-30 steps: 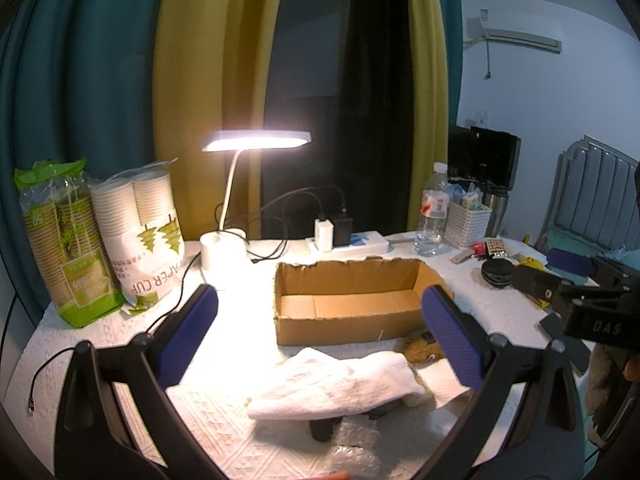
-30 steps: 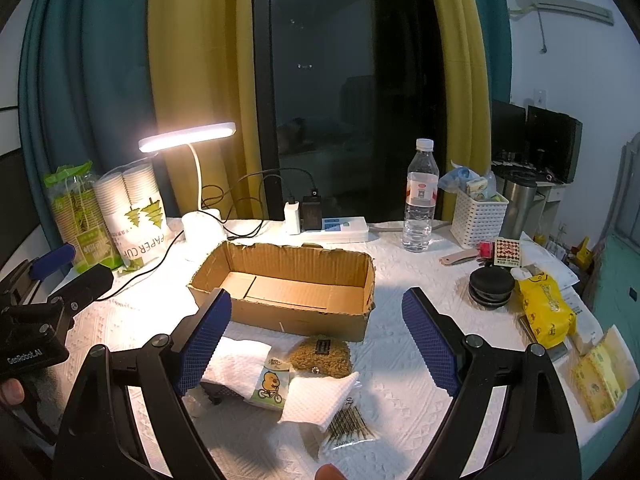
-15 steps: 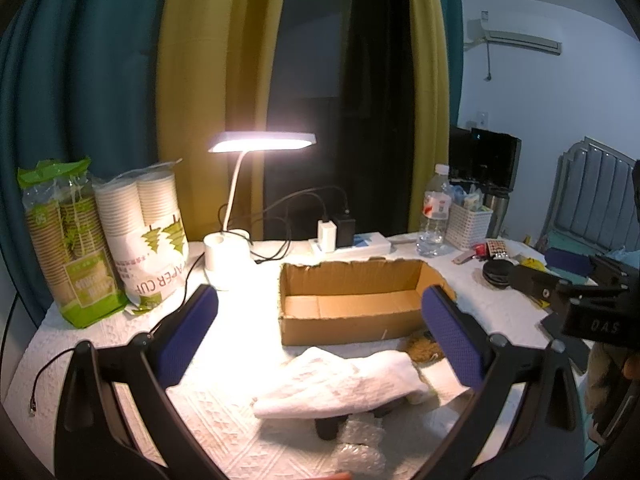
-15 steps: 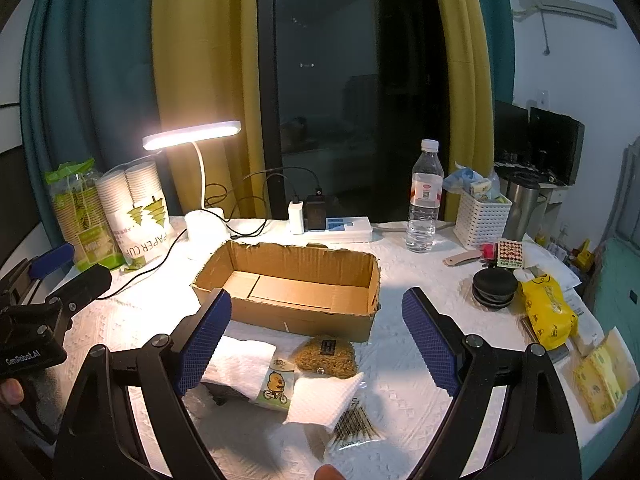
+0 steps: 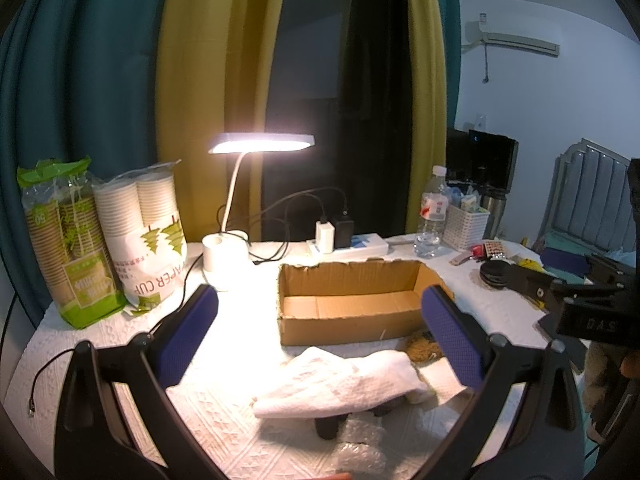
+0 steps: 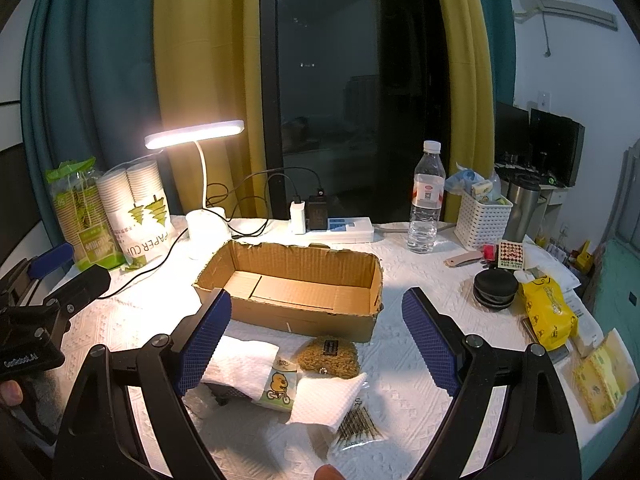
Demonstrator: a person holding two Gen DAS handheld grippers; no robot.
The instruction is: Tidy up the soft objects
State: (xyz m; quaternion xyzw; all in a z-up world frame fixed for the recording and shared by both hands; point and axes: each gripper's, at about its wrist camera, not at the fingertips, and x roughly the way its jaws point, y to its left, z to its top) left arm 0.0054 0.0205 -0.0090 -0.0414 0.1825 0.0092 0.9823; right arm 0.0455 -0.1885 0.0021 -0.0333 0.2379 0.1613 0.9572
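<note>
An open cardboard box (image 6: 288, 288) (image 5: 348, 300) stands mid-table with nothing inside. In front of it lies a heap of soft items: white paper towels (image 6: 240, 362) (image 5: 340, 380), a brown fuzzy pouch (image 6: 330, 358) (image 5: 420, 348), a small tissue pack with a cartoon animal (image 6: 280, 386), another folded tissue (image 6: 326, 400), bubble wrap (image 5: 360, 446) and a bag of hairpins (image 6: 356, 428). My right gripper (image 6: 316, 344) hovers open above the heap. My left gripper (image 5: 320, 340) is open too, held left of the heap and above it. Neither holds anything.
A lit desk lamp (image 6: 200, 184), sleeves of paper cups (image 6: 136, 212), a power strip with chargers (image 6: 332, 228), a water bottle (image 6: 426, 200), a white basket (image 6: 484, 220), a black round case (image 6: 494, 288) and yellow tissue packs (image 6: 548, 310) ring the table.
Both views have shifted slightly, with the box and heap drifting a little right in each frame. Both grippers stay open. Nothing on the table has moved.
</note>
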